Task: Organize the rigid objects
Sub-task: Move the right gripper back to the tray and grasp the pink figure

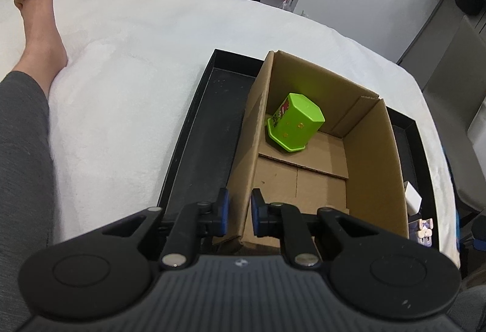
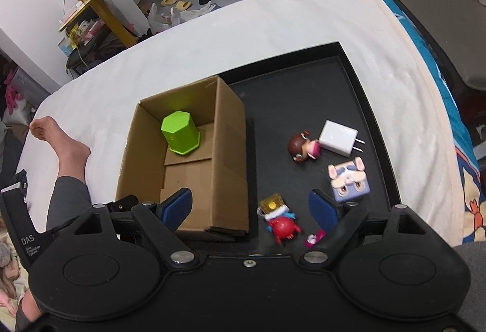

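A bed covered by a white blanket [image 2: 273,28] carries a black tray [image 2: 358,82]. The left gripper [image 1: 240,212] is clamped, its fingers [image 1: 223,210] pinched on the near wall of the cardboard box [image 1: 376,155], presumably to steady it. The right gripper [image 2: 250,209] is held with fingers wide and empty; the red figure [image 2: 281,224] lies between them. Beyond them lie a doll [image 2: 303,148], a white charger [image 2: 337,137] and a rabbit cube [image 2: 349,180]. A green cup [image 2: 179,133] is already boxed, inverted.
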Demonstrator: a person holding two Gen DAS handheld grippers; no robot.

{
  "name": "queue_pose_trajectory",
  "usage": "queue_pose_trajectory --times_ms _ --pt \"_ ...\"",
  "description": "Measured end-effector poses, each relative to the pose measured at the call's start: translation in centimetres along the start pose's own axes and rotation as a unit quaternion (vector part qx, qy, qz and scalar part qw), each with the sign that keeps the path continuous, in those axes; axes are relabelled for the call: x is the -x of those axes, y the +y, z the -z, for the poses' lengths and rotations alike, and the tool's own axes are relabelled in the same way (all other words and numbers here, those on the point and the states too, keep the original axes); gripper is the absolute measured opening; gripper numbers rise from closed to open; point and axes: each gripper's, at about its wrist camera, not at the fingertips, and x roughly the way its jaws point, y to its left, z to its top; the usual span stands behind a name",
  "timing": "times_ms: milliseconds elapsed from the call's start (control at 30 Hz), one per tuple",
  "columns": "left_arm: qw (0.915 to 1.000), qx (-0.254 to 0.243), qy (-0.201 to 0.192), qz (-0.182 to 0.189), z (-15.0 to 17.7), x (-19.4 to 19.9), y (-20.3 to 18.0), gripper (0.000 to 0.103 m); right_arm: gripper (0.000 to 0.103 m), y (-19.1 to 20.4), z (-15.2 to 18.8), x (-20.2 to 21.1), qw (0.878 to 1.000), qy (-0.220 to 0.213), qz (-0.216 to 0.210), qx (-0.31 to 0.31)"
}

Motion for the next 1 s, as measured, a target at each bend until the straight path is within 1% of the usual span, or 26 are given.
queue_pose_trajectory --times_ms 300,567,633,700,800,933,1000 --pt "0.9997 -0.001 -0.001 -0.025 0.0 -0.2 -0.5 0.012 0.083 -3.1 0.3 0.3 0.999 0.008 -0.014 -0.032" --pt "0.9990 -0.005 0.003 -0.044 0.2 -0.6 -1.1 0.012 0.083 -5.2 0.7 -0.4 0.998 0.022 -0.032 -0.056" --pt "0.9988 -0.005 0.005 -0.047 0.2 -0.7 -1.1 0.012 0.083 -5.6 0.7 -0.6 0.998 0.023 -0.031 -0.060" --pt "0.9987 -0.005 0.007 -0.050 0.1 -0.9 -1.3 0.012 0.081 -6.1 0.6 -0.9 0.997 0.024 -0.029 -0.066" --pt "0.9988 0.001 0.011 -0.048 0.0 -1.0 -1.1 0.012 0.078 -6.9 0.5 -1.5 0.996 0.034 -0.038 -0.079" --pt "0.9986 0.003 0.017 -0.050 -0.2 -1.1 -1.0 0.012 0.077 -7.5 0.4 -2.2 0.995 0.043 -0.041 -0.085" --pt "0.9985 0.004 0.018 -0.051 -0.3 -1.2 -1.1 0.012 0.074 -7.9 0.4 -2.7 0.994 0.050 -0.043 -0.091"
